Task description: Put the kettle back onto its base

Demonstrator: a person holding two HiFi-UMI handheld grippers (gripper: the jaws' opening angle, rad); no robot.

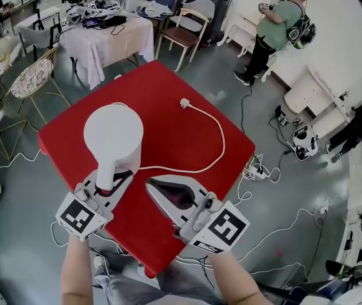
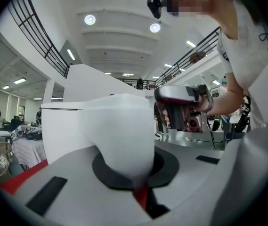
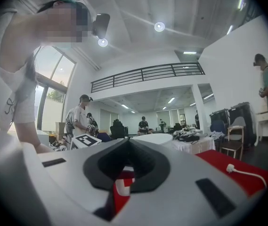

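A white kettle [image 1: 112, 132] stands on the left part of the red table [image 1: 168, 88]. My left gripper [image 1: 114, 176] is shut on the kettle's handle [image 2: 124, 135], which fills the gap between its jaws [image 2: 134, 178]. A white cord [image 1: 222, 138] runs out from under the kettle to a loose plug [image 1: 184, 103]; the base itself is hidden beneath the kettle. My right gripper [image 1: 152, 184] hovers beside the left one over the table's near side, shut with nothing in it [image 3: 128, 147]. The kettle's top [image 3: 152, 138] shows just past its jaws.
Chairs [image 1: 184, 33] and a cloth-covered table [image 1: 107, 37] with clutter stand behind the red table. A person [image 1: 276, 30] stands at the back right. Cables and a power strip [image 1: 257, 170] lie on the floor to the right.
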